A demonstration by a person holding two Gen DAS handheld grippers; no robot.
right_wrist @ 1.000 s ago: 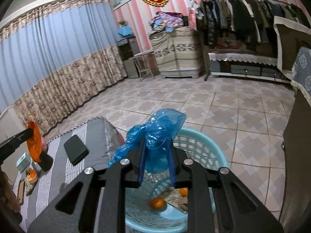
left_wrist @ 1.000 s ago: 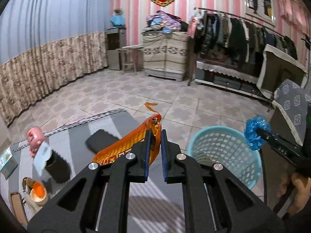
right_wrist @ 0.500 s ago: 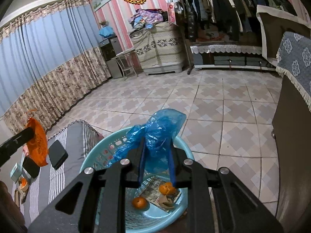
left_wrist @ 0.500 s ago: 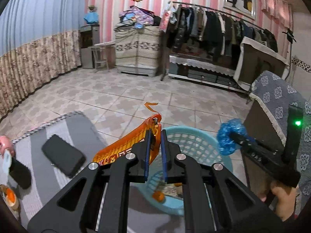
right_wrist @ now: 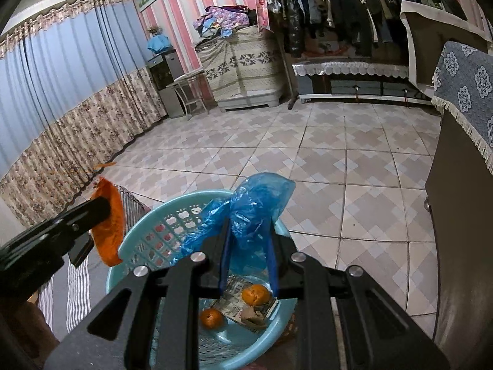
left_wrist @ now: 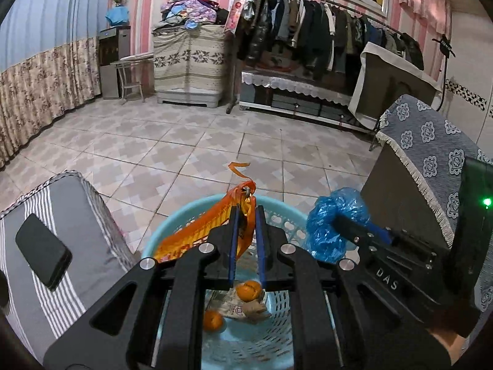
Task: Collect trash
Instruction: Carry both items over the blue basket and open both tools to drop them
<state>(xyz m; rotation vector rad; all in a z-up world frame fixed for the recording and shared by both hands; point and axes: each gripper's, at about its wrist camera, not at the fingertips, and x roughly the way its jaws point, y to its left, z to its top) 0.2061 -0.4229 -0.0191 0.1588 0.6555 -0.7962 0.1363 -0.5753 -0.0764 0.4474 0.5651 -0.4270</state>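
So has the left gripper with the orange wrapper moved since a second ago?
Yes. The left gripper carried the orange wrapper from above the striped cushion to over the basket.

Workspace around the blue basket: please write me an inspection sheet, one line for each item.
Surface: striped grey cloth beside the basket; tiled floor.
Job's things: orange wrapper and blue plastic bag, both above the basket; paper and two orange fruits inside.
Clutter: black phone on the cloth.
Grippers: left claw shut on the wrapper; right claw shut on the bag.
Cables: nothing seen.
Surroundings: clothes rack, curtains.
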